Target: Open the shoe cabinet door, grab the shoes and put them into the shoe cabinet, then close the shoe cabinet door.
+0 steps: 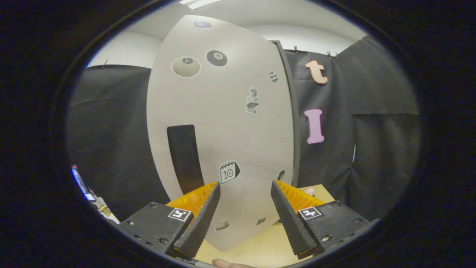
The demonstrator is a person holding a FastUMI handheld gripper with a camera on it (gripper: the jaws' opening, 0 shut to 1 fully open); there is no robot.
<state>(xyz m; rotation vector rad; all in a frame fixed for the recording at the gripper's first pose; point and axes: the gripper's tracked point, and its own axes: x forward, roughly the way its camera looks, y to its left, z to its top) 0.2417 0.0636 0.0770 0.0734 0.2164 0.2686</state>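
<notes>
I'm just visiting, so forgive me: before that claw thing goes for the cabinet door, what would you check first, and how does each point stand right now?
1. Gripper fingers apart and holding nothing: ok.
2. Shoe cabinet door just ahead of the fingers: ok.
3. Dark vertical handle slot in sight, beyond the left finger: ok.
4. Fingers lined up on the handle slot: not ok, it sits to the left of the gap between them.
5. Door fully shut or slightly ajar: cannot tell.
6. Shoes located for the later step: cannot tell.

Cabinet door (223, 123) stands on the table (260, 249), just beyond the parted gripper (245, 193).
</notes>
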